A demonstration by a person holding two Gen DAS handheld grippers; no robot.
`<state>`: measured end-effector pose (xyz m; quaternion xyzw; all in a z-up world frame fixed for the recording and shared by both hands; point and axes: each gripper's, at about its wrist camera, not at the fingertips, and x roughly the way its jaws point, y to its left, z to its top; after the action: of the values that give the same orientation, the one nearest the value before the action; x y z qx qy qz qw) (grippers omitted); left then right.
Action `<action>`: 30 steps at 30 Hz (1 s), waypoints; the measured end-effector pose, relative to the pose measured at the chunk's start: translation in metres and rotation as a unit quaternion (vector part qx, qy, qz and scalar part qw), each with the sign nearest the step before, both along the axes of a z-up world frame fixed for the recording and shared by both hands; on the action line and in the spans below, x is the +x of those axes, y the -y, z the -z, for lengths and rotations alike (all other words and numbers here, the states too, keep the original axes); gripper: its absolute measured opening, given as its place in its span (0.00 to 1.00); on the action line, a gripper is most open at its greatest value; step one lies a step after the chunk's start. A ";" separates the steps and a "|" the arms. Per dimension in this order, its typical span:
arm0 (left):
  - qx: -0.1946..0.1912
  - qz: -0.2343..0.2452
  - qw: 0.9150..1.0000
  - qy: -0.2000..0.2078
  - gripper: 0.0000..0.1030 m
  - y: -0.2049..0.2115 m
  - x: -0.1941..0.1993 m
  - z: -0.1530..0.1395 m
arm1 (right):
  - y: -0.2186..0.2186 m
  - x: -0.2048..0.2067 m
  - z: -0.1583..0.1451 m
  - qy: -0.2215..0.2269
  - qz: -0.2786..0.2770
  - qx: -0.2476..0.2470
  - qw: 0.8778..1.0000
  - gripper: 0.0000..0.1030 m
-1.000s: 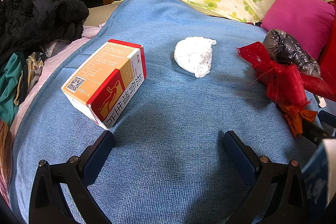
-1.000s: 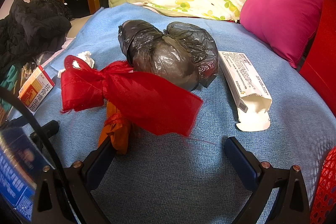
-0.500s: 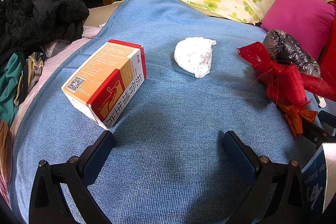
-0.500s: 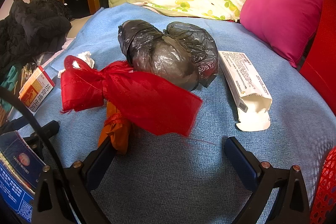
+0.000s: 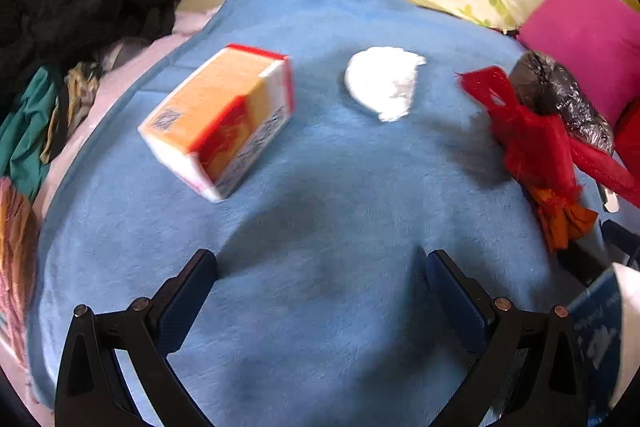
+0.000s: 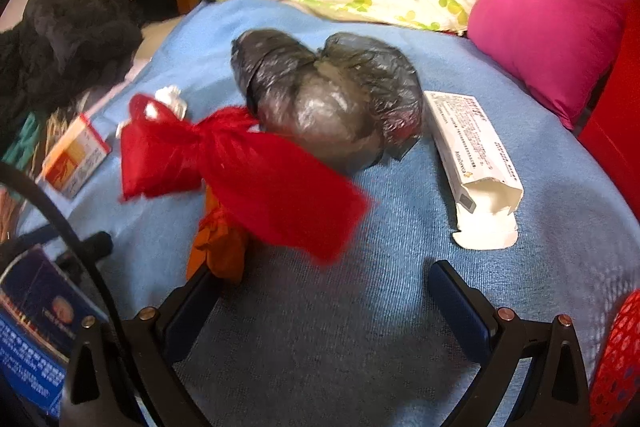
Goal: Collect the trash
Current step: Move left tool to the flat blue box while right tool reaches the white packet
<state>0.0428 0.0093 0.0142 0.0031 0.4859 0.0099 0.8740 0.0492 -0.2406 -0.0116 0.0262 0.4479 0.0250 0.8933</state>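
Right, L gripper (image 5: 320, 269) hung w/ fingers apart, nothing btwn; orange medicine box (image 5: 218, 121) ahead-left, white tissue wad (image 5: 382, 87) ahead. R gripper (image 6: 324, 281) also spread, empty; red mesh bow (image 6: 236, 167) just ahead, black bag (image 6: 332, 95) beyond, white carton (image 6: 476, 159) ahead-right.

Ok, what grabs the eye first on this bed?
The red mesh bow dominates the middle of the blue blanket, lying against a crumpled black plastic bag. To its right lies an opened white carton; far left sit an orange-and-red box and a white tissue wad.
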 end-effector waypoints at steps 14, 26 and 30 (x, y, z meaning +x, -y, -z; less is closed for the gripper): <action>-0.023 0.078 0.994 0.075 1.00 -0.001 -0.067 -0.081 | 0.093 -0.027 -0.064 0.068 0.071 0.124 0.987 1.00; -0.155 -0.055 0.984 -0.069 1.00 0.006 -0.038 -0.046 | 0.113 0.062 -0.034 -0.040 0.136 0.068 0.988 0.81; -0.174 -0.078 0.976 -0.105 1.00 0.021 -0.021 -0.031 | 0.115 0.069 -0.016 -0.078 0.128 0.070 0.986 0.81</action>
<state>0.0219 -0.0116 0.0451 -0.1857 0.5677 -0.0066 0.8020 0.1181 -0.3557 0.0043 0.1481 0.5059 -0.0606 0.8476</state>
